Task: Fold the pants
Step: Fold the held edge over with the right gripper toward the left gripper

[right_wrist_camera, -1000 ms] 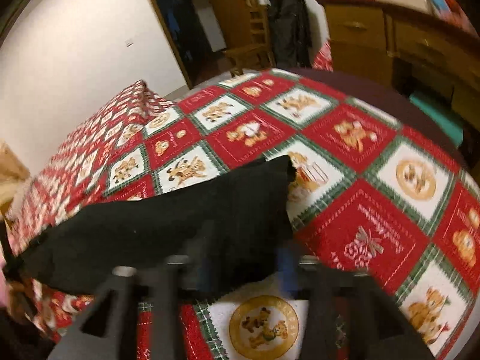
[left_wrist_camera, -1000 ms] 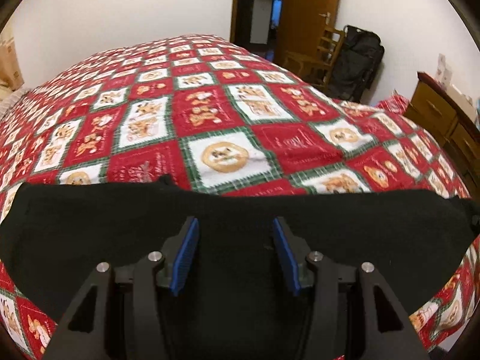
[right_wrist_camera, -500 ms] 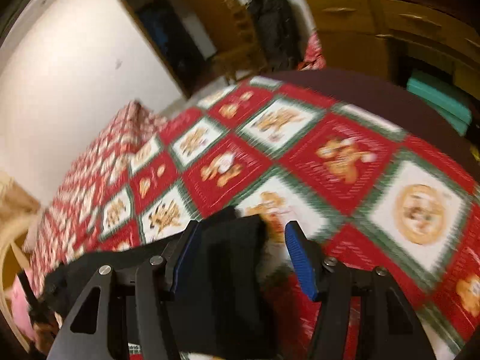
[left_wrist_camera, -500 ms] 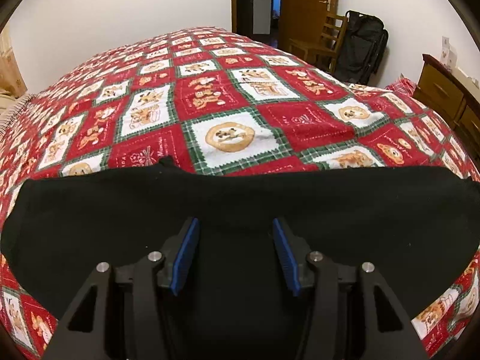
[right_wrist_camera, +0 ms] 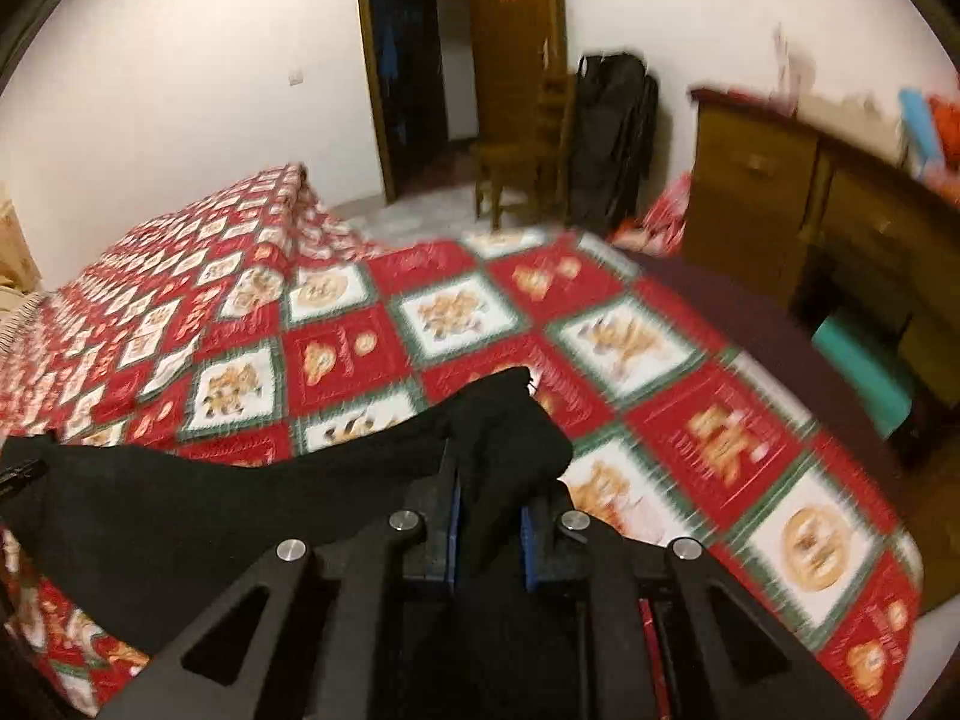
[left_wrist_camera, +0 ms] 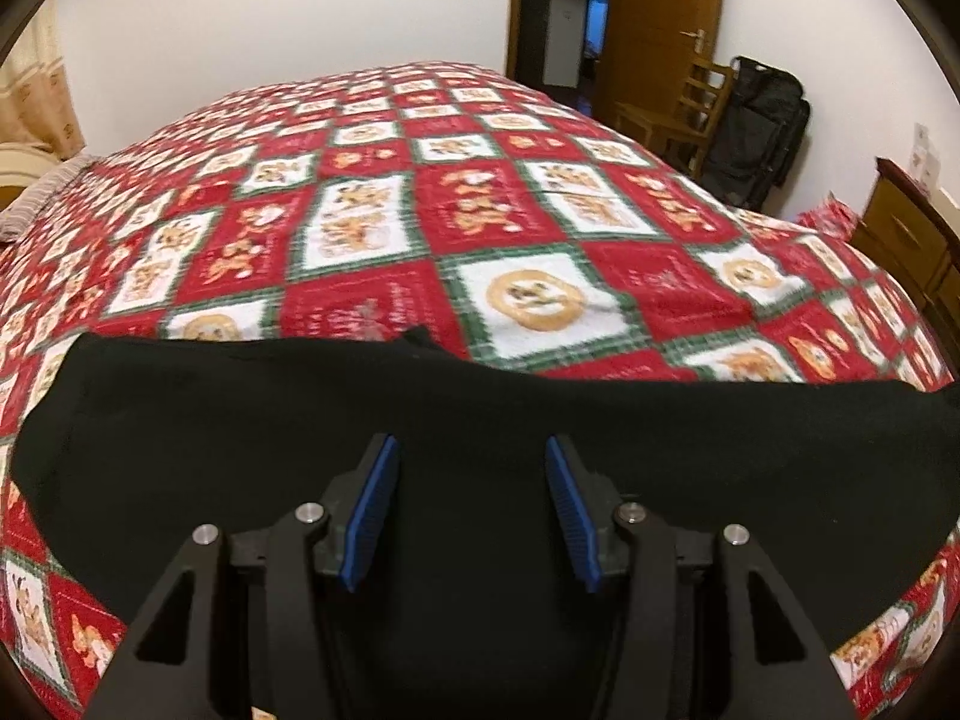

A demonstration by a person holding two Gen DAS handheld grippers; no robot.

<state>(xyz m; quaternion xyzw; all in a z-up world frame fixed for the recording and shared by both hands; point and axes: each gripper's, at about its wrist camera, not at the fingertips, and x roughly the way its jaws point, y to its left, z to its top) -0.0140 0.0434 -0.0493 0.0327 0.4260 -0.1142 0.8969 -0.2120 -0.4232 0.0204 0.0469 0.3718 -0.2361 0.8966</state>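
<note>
Right wrist view: my right gripper (right_wrist_camera: 487, 480) pinches the black pants (right_wrist_camera: 240, 498) end, cloth trailing toward nine o'clock over the quilt (right_wrist_camera: 720, 420); my left gripper (left_wrist_camera: 467, 480) gapes wide above them, gripping nothing

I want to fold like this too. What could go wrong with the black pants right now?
1. Only the right gripper pinches the black pants, on a bunched end, so the cloth might slip out or fold crooked.
2. The left gripper is open over the pants and holds nothing, so the rest could drag and wrinkle across the red quilt when the end is pulled.
</note>
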